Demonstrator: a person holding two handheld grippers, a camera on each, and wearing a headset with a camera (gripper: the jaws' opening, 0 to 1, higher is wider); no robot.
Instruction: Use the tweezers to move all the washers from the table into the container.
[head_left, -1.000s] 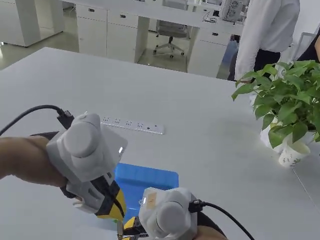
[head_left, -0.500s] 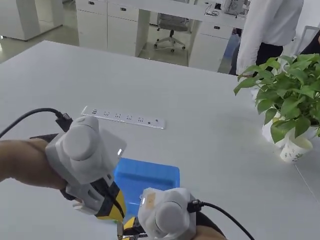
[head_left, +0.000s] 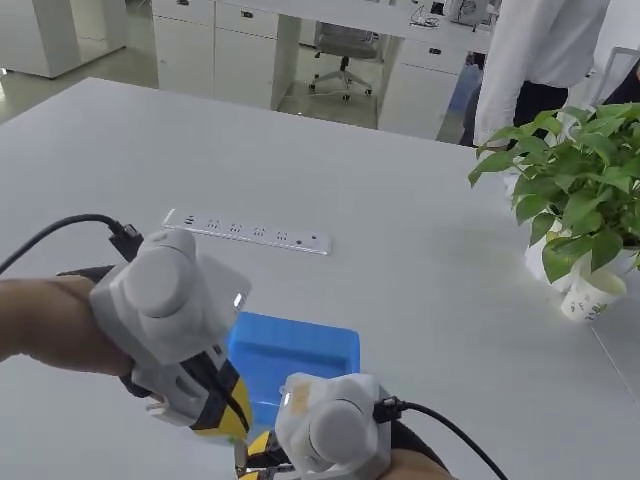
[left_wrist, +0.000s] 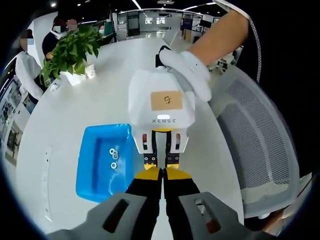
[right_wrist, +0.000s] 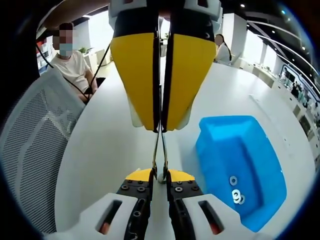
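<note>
A pair of thin metal tweezers runs between my two grippers, which face each other tip to tip. My left gripper is shut on one end and my right gripper is shut on the other. In the head view the left gripper sits at the lower left and the right gripper at the bottom edge. The blue container lies just beyond them. Three small washers lie inside the container; the same washers also show in the left gripper view.
A white power strip lies on the table past the container. A potted plant stands at the right edge. A person in white stands behind the table. A mesh chair is close to the near edge.
The head camera has tilted slightly; both grippers, the tweezers and the container stay where they were.
</note>
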